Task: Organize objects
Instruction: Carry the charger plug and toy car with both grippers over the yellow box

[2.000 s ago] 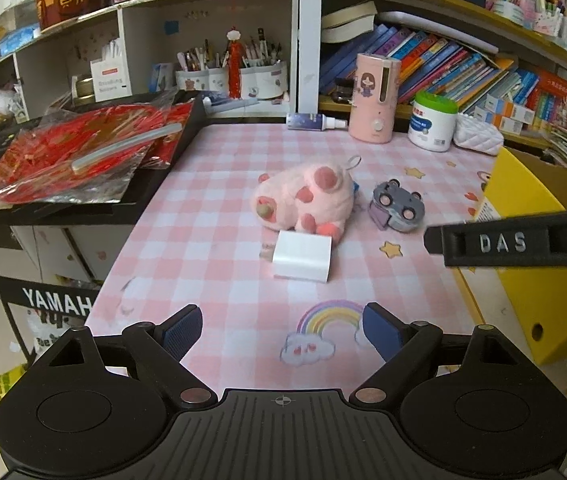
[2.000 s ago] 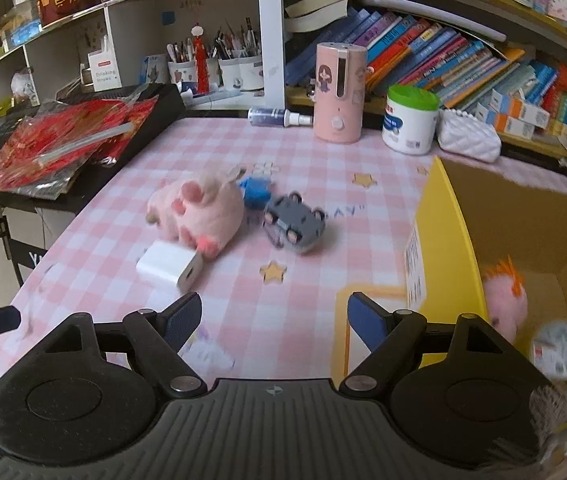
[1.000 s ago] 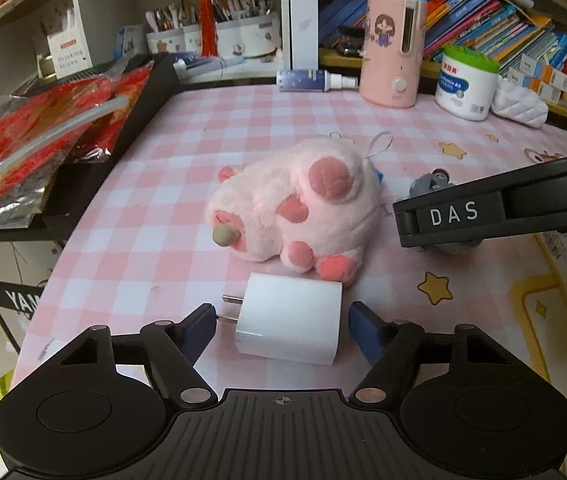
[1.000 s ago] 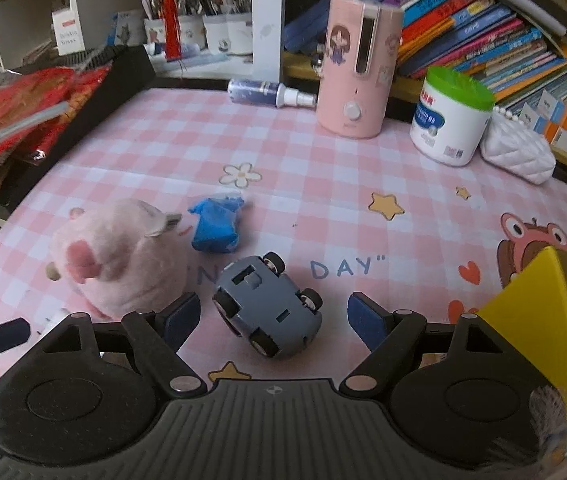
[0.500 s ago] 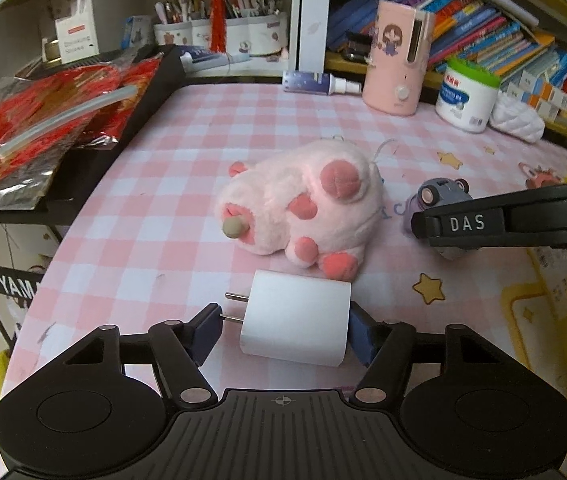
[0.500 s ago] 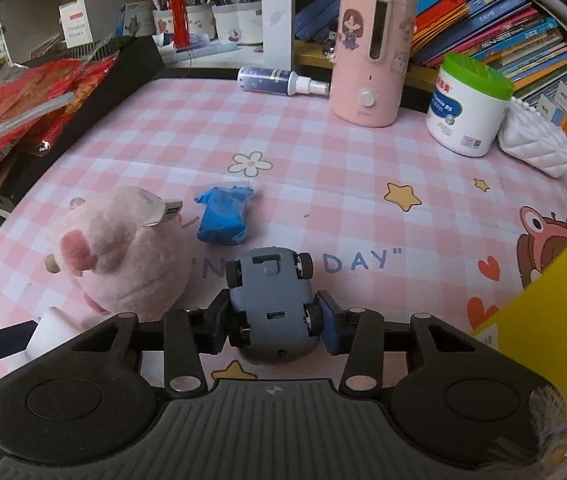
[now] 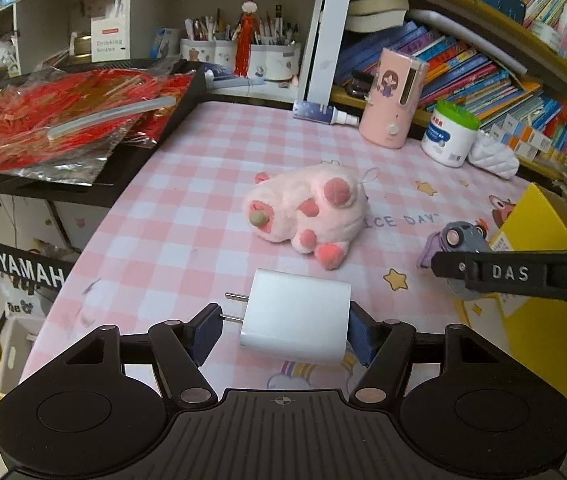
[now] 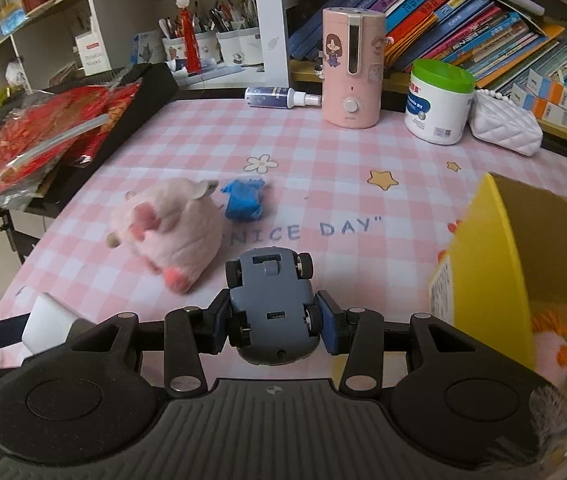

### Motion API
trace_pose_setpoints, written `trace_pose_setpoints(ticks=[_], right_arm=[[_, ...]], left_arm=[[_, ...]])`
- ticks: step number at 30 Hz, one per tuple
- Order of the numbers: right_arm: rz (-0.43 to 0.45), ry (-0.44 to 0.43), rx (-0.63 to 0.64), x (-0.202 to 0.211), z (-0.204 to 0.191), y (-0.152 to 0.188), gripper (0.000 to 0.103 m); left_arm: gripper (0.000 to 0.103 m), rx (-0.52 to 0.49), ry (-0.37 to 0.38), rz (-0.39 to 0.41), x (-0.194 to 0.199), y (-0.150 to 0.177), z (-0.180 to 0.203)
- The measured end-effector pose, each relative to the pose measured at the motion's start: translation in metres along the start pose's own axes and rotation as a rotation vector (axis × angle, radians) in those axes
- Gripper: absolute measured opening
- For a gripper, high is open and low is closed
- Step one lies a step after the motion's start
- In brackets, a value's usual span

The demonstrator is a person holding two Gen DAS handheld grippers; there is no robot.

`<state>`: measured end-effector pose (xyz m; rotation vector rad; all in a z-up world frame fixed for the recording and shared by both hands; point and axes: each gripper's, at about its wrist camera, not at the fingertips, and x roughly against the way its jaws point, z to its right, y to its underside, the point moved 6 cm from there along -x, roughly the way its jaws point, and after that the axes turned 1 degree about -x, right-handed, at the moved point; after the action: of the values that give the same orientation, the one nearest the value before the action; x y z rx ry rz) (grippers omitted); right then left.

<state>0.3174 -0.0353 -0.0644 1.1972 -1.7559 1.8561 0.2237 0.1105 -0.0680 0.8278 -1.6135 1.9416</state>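
My left gripper (image 7: pixel 283 330) is shut on a white charger plug (image 7: pixel 297 316), held above the pink checked tablecloth (image 7: pixel 187 216); the plug also shows in the right wrist view (image 8: pixel 45 322). My right gripper (image 8: pixel 275 322) is shut on a grey toy car (image 8: pixel 273 300), upside down and lifted off the cloth; the car also shows in the left wrist view (image 7: pixel 457 238). A pink plush pig (image 7: pixel 309 210) lies mid-table, also in the right wrist view (image 8: pixel 167 226). A small blue toy (image 8: pixel 243 200) lies beside the pig. A yellow box (image 8: pixel 523 264) stands at the right and holds a pink plush.
A pink humidifier (image 8: pixel 353 66), a green-lidded white jar (image 8: pixel 437 102), a spray bottle (image 8: pixel 279 98) and a white quilted pouch (image 8: pixel 507 126) stand along the back. Red packets (image 7: pixel 63 124) lie on a black keyboard at the left. Bookshelves rise behind.
Both grippers came in and closed, the left on the charger plug, the right on the toy car. Both objects have since been lifted, and the right gripper has drawn back toward the yellow box.
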Motion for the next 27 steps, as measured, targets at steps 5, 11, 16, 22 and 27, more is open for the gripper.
trace_pose_setpoints(ticks=[5,11,16,22,27], right_arm=[[0.005,-0.004,0.01,0.022,-0.004,0.015,0.041],[-0.006,-0.009,0.006,0.04,-0.015,0.035,0.041],[-0.001,-0.006,0.01,0.057,-0.025,0.049,0.041],[0.004,0.009,0.0,0.079,-0.033,0.072,0.041],[0.006,0.019,-0.019,0.094,-0.04,0.091,0.041]], left_arm=[[0.065,-0.003,0.007,0.016,0.019,0.009,-0.004],[0.065,-0.005,0.018,0.025,0.037,0.022,-0.008],[0.065,-0.015,0.033,0.035,0.054,0.034,-0.011],[0.065,-0.025,0.047,0.039,0.075,0.051,-0.014],[0.065,-0.039,0.059,0.038,0.092,0.065,-0.017]])
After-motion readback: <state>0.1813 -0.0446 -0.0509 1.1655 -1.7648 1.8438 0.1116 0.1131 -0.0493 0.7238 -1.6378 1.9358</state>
